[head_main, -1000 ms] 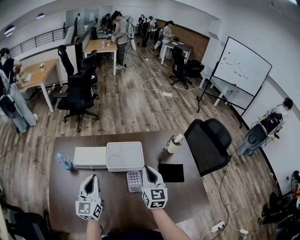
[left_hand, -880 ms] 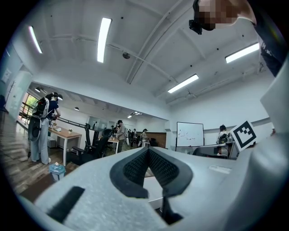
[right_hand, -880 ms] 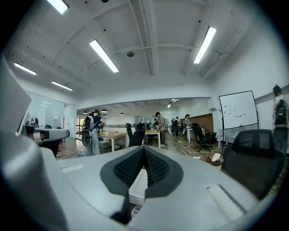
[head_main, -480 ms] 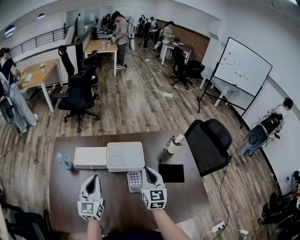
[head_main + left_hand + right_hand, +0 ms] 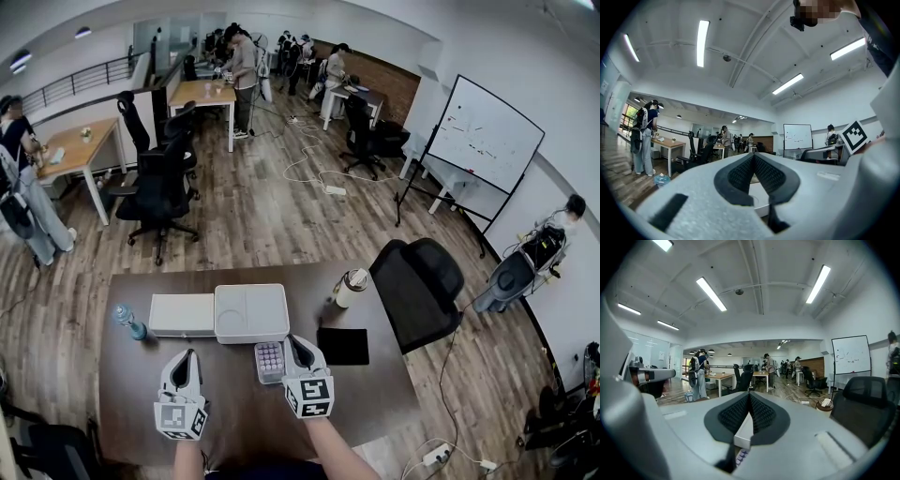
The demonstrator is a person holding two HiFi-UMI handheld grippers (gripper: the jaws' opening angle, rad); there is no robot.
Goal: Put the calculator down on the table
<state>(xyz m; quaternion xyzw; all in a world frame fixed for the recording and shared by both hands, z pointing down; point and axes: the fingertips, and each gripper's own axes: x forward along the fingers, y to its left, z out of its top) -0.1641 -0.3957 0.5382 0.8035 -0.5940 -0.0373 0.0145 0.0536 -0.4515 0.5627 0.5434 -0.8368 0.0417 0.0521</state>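
The calculator [image 5: 268,361], white with rows of pale pink keys, lies flat and keys-up on the dark brown table [image 5: 131,394]. My right gripper [image 5: 298,349] is shut, its fingers close along the calculator's right side; I cannot tell if they touch. In the right gripper view the calculator's white edge [image 5: 744,430] and a few keys show low behind the closed pads [image 5: 761,414] of the right gripper [image 5: 749,398]. My left gripper [image 5: 186,362] is shut and holds nothing, a little left of the calculator; in its own view the left gripper [image 5: 753,159] shows its pads meeting at the tips.
Two white trays [image 5: 250,312] [image 5: 180,314] lie side by side just beyond the grippers. A small water bottle [image 5: 127,322] stands at the left. A lidded cup [image 5: 350,287] and a black pad [image 5: 342,345] are at the right, with a black office chair [image 5: 417,286] beside the table.
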